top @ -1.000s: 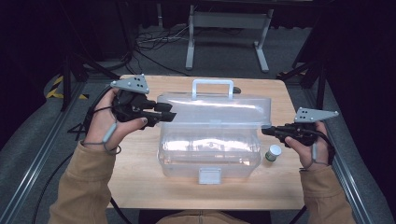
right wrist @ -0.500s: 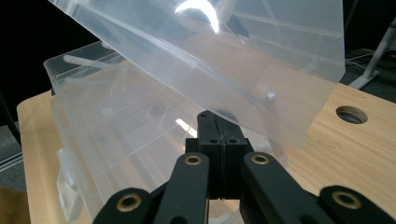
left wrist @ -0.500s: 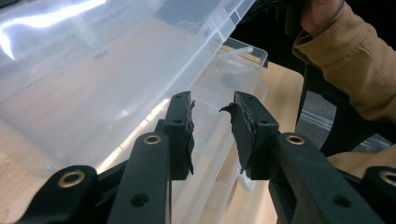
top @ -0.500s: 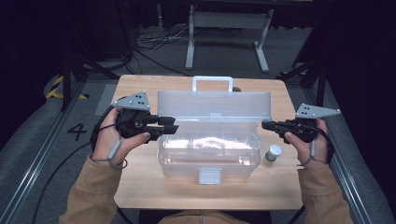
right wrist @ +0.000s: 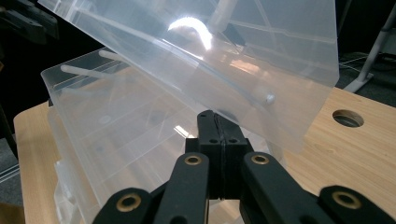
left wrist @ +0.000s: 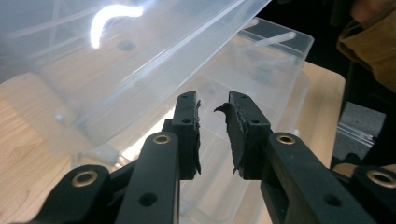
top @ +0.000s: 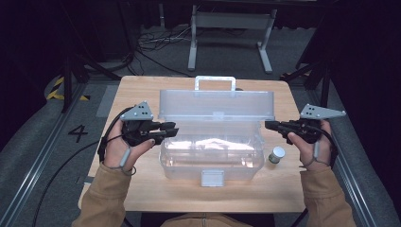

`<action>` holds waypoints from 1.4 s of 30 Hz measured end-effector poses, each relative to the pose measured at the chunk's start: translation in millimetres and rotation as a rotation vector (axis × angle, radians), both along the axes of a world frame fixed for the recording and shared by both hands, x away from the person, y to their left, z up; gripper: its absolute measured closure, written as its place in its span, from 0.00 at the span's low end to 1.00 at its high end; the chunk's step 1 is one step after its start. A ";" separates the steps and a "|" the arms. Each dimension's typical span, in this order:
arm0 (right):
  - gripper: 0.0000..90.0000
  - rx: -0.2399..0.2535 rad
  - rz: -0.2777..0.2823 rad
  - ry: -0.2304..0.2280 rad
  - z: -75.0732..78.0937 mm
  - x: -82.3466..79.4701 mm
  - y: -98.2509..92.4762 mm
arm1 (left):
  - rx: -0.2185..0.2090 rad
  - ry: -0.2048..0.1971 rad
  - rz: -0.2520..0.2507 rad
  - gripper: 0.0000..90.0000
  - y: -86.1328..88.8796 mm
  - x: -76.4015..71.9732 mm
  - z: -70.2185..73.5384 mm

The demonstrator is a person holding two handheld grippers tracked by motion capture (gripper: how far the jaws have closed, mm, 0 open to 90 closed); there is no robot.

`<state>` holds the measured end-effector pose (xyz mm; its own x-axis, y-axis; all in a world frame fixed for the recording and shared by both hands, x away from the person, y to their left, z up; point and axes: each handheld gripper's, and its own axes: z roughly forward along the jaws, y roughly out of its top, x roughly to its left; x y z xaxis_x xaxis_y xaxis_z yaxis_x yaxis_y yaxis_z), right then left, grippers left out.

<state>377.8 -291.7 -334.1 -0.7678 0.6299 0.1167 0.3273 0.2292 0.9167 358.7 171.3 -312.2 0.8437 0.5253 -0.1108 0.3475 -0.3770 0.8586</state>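
Observation:
A clear plastic toolbox [top: 213, 158] stands mid-table with its lid [top: 216, 105] raised and leaning back, white handle [top: 215, 81] at the far side. My left gripper [top: 174, 128] is at the box's left end, just below the lid's corner. In the left gripper view its jaws [left wrist: 213, 103] have just been closing and stand a narrow gap apart with nothing between them. My right gripper [top: 268, 125] is shut and empty at the lid's right end. In the right gripper view its tips [right wrist: 215, 116] sit under the lid's lower edge; I cannot tell if they touch.
A small jar with a pale cap [top: 276, 154] stands on the wooden table [top: 142, 94] right of the box, near my right hand. The box's front latch [top: 212, 178] faces me. A round hole [right wrist: 347, 118] is in the tabletop. Dark floor, cables and a stand lie beyond.
My left gripper has come down beside the box's left end, from lid height to near the rim, and its jaws have narrowed. The right gripper and the lid have stayed put.

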 end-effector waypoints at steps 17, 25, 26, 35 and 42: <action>1.00 -0.002 0.009 -0.001 -2.1 -1.2 1.2 | -0.052 -0.005 0.169 0.95 17.8 22.0 -30.9; 1.00 -0.032 0.003 0.006 -3.2 -3.5 1.9 | -0.046 -0.010 0.175 0.99 18.7 25.0 -31.2; 1.00 -0.048 0.002 0.017 -3.6 -3.6 1.5 | -0.051 -0.010 0.174 0.99 18.3 25.5 -31.4; 0.82 -0.049 -0.011 0.010 -6.5 -7.1 -4.9 | -0.046 -0.006 0.163 0.99 17.8 29.7 -30.5; 0.65 -0.119 -0.116 0.015 -10.6 -3.1 -3.6 | -0.037 -0.013 0.163 0.99 18.3 30.1 -29.3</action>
<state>374.8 -295.3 -344.7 -0.6877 0.7245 0.0463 0.3711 0.2961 0.8801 388.8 189.6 -341.5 0.7489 0.6513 -0.1222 0.3905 -0.2849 0.8754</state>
